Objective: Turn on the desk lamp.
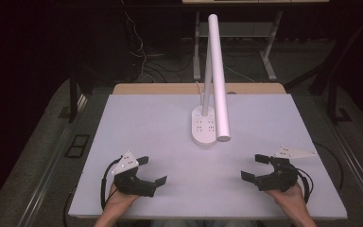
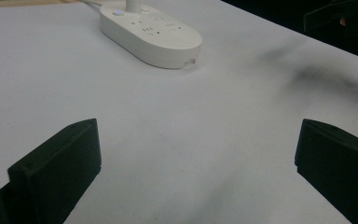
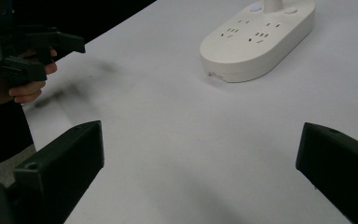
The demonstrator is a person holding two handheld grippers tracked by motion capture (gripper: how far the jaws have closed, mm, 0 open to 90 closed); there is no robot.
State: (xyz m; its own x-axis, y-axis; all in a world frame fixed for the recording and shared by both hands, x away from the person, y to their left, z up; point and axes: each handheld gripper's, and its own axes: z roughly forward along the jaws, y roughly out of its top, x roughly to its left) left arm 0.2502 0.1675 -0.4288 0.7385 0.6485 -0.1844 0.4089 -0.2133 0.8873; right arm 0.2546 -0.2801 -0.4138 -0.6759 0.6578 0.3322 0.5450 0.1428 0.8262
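Note:
A white desk lamp [image 1: 216, 71] rises from an oval white base with power sockets [image 1: 203, 126] at the middle of the white table [image 1: 146, 123]. The same base [image 2: 151, 33] lies ahead in the left gripper view, and the base [image 3: 256, 39] lies ahead in the right gripper view. My left gripper [image 1: 152, 170] rests near the front left edge, its jaws wide apart with nothing between them. My right gripper [image 1: 254, 166] sits near the front right edge, open and empty too. Both point inward toward the table's middle. Each is held by a hand.
The lamp's long white head reaches forward over the base toward me. A wooden strip [image 1: 170, 88] borders the table's far edge. Cables [image 1: 146, 61] and metal table legs [image 1: 196, 47] stand on the dark floor behind. Bare tabletop lies between the grippers.

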